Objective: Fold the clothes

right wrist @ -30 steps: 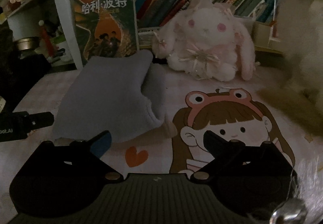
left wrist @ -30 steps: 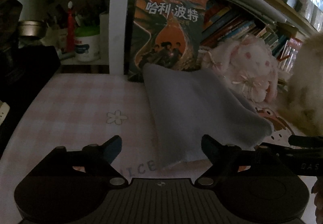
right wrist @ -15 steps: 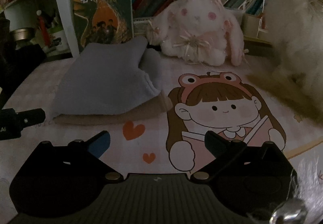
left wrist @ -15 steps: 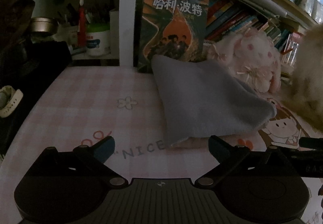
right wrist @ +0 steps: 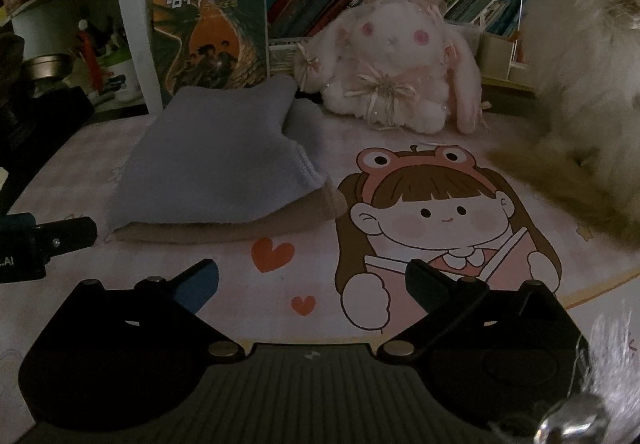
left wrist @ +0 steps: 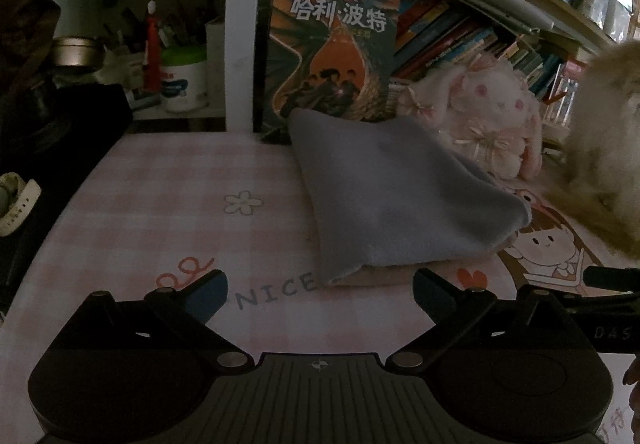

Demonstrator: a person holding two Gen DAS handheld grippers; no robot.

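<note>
A folded grey-blue cloth (left wrist: 392, 196) lies on the pink checked desk mat (left wrist: 180, 212), on top of a folded tan cloth whose edge shows beneath it (right wrist: 240, 230). The grey-blue cloth also shows in the right wrist view (right wrist: 216, 164). My left gripper (left wrist: 320, 294) is open and empty, just in front of the pile's near edge. My right gripper (right wrist: 312, 284) is open and empty, in front and to the right of the pile, above the cartoon girl print (right wrist: 436, 212). The tip of the right gripper shows at the right edge of the left wrist view (left wrist: 608, 278).
A pink plush bunny (right wrist: 392, 76) sits behind the pile on the right. A large book (left wrist: 332, 56) stands against the shelf behind it. A furry animal (right wrist: 588, 84) is at the right. Dark bags (left wrist: 40, 116) and jars are at the left.
Both grippers have pulled back from the folded pile, toward me. The pile lies flat with the tan layer now showing beneath the grey-blue one.
</note>
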